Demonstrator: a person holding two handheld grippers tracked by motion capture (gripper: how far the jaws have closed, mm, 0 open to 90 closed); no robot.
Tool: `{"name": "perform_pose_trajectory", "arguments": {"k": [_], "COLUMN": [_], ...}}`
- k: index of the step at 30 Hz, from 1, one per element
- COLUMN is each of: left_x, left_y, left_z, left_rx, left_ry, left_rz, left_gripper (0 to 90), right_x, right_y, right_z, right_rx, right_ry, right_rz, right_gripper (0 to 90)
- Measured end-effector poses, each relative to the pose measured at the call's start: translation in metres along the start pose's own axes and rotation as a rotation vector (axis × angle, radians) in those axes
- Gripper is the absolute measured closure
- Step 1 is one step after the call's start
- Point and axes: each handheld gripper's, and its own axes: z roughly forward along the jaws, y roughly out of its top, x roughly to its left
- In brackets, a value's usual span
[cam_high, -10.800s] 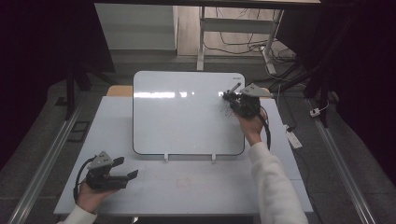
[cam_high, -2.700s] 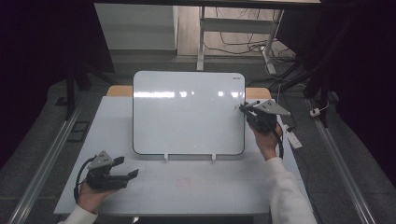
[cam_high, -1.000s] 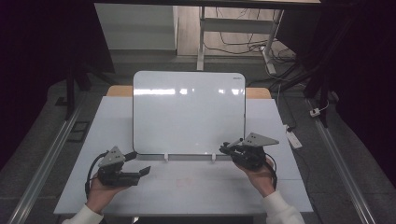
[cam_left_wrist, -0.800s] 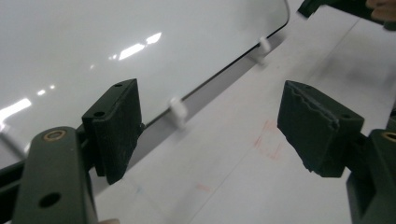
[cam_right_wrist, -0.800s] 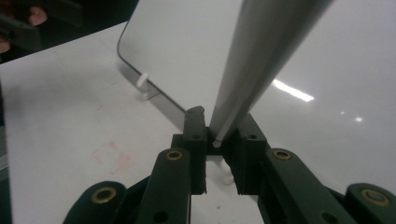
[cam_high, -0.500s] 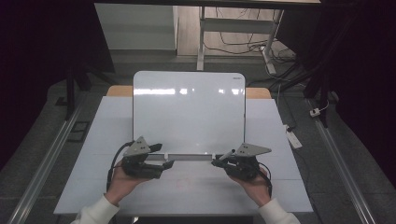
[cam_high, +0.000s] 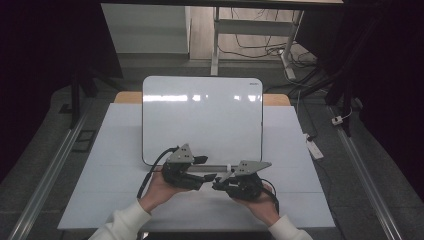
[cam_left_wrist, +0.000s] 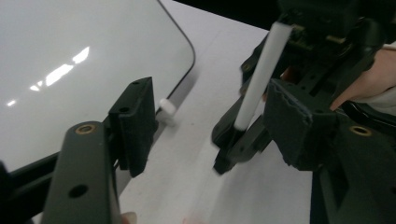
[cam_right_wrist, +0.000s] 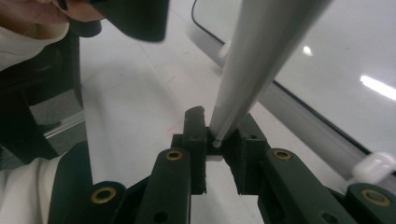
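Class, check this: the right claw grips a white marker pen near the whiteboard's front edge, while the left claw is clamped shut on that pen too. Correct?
Not quite. The left claw is open around the slim white marker pen, jaws just closing, as the left gripper view shows. The right claw does grip it.

White marker (cam_left_wrist: 261, 77) tilted, in jaws

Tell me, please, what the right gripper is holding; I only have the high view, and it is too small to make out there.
Observer: In the right gripper view, the right gripper is shut on the end of a slim white pen.
Operator: Thank you. Has the left gripper taken hold of it too?
Observer: Not yet. In the left gripper view its jaws, which have just been closing, stand open, and the pen shows between the pads with neither pressing on it.
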Motion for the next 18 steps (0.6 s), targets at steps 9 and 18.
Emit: {"name": "perform_pose_trajectory", "arguments": {"k": [9, 18], "left_x": [-0.004, -0.006], "left_y": [0.008, 0.009], "left_z": [0.016, 0.02], "left_rx": [0.006, 0.011], "left_ry": [-0.123, -0.112], "left_rz": [0.036, 0.078], "left_gripper": [52.4, 80.7], "right_x": [0.003, 0.005], "right_y": [0.001, 0.002], "right_z": [0.011, 0.013], "right_rx": [0.027, 0.035], "right_ry": [0.041, 0.058], "right_rz": [0.01, 0.013], "right_gripper": [77.6, 76.7]}}
